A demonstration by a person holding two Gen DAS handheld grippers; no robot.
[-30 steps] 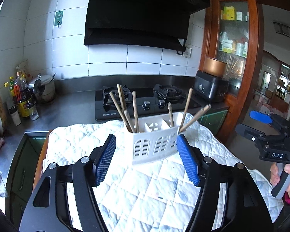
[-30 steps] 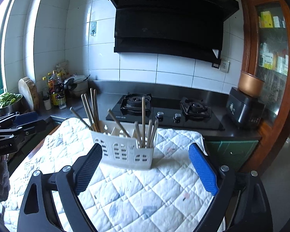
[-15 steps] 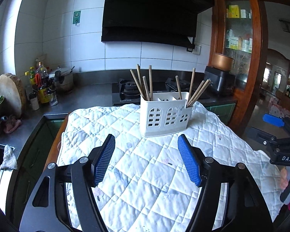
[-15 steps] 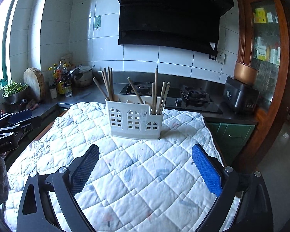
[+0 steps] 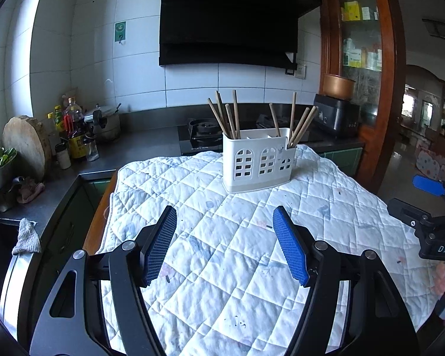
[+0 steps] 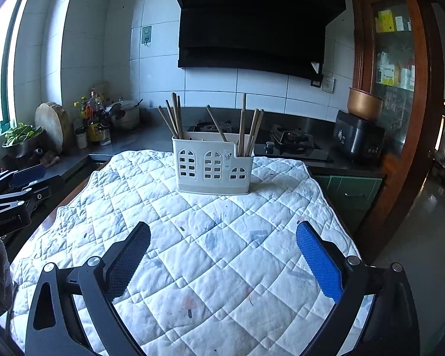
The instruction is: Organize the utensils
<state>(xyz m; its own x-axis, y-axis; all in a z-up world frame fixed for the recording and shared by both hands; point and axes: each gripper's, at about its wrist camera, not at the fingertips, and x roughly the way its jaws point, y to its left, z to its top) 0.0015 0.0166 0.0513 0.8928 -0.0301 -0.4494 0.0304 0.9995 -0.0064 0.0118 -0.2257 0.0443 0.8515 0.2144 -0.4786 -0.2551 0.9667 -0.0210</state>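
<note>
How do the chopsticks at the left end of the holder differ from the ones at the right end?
In the right wrist view, the left chopsticks fan out leaning left from the holder, while the right chopsticks stand closer to upright, tips tilted right. The left bunch sits behind the tall wall; the right bunch sits behind the lower, stepped corner. Both are plain brown sticks, ends up.

1. The left gripper (image 5: 224, 244) had black skeletal arms with triangular cut-outs, silver pivot screws and blue, finely ribbed pads.
2. The right gripper (image 6: 222, 262) was built alike; beside the quilted cloth (image 5: 222, 267) its black body bore white "DAS" lettering.
</note>
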